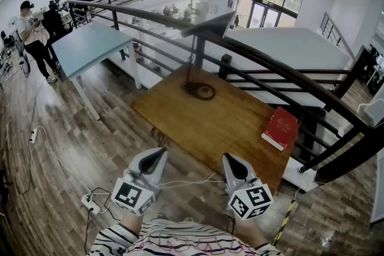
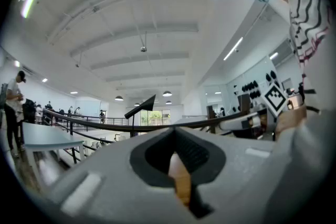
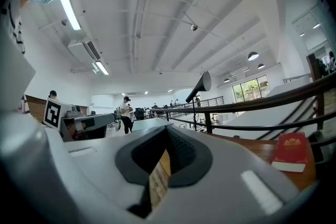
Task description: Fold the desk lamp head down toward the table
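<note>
Wooden tabletop (image 1: 222,129) is occupied at its far end by the lamp (image 1: 191,69), its head (image 1: 210,25) raised. Left gripper (image 1: 159,154) and right gripper (image 1: 230,160) are held clenched and empty, short of it. The base (image 1: 200,91) is best steadied while the head is pressed down slowly.

No readable text — print on the red book (image 1: 280,128) seems too small.

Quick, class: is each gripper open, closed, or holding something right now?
Left gripper: closed, holding nothing.
Right gripper: closed, holding nothing.
</note>
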{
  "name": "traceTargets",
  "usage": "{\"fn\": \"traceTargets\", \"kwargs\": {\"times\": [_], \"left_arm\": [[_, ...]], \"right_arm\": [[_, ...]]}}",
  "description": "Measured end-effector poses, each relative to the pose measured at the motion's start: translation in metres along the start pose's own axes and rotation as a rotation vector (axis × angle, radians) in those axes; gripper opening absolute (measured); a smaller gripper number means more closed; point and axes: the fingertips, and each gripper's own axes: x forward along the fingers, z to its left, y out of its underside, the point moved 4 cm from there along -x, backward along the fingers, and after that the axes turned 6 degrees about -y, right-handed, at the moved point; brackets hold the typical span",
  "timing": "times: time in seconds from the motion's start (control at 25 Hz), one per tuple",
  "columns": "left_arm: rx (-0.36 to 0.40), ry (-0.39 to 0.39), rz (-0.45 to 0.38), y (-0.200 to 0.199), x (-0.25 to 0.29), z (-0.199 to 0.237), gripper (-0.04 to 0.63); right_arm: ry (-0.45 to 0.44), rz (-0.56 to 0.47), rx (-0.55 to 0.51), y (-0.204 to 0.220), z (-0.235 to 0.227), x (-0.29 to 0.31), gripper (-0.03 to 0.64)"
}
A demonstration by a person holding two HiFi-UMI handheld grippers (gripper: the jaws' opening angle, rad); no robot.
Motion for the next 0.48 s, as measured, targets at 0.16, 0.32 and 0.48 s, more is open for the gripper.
{"fn": "traceTargets", "kwargs": {"times": [0.16,0.32,0.48], "left_arm": [[-0.002,-0.031,-0.029,0.006,0.012,0.002,0.003],[-0.016,-0.015,-0.023,0.012,0.023,0.005,0.004],[-0.037,-0.002,0.0,0.019,0.034,0.018,0.149]], "right_arm": [[0.019,-0.009,-0.035,-0.004,-0.015,0.007,-0.002],[0.032,-0.021,-0.042,-0.003,-0.024,0.017,0.007],[0.035,0.0,-0.035,-0.006,-0.026,0.037,0.115]]}}
